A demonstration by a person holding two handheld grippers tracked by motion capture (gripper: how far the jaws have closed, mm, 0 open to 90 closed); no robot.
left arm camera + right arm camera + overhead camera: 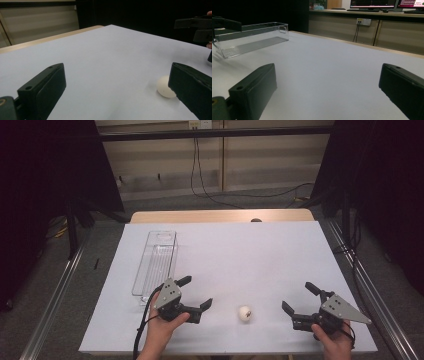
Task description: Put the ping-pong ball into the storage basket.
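A small white ball (245, 313) lies on the white table cover (240, 255) near the front edge, between my two grippers. My left gripper (195, 292) is open, a short way to the ball's left, with nothing in its jaws. In the left gripper view the ball (165, 86) sits low on the table, partly behind the right jaw. My right gripper (300, 299) is open too, to the right of the ball, and holds nothing. A clear plastic bin (156, 262) lies lengthwise on the left side, just beyond my left gripper.
In the right gripper view the clear bin (252, 38) stands at the far left, with bare white cover (332, 70) ahead of the jaws. The table's wooden far edge (222, 215) runs across the back. Metal rails (55, 290) flank the table.
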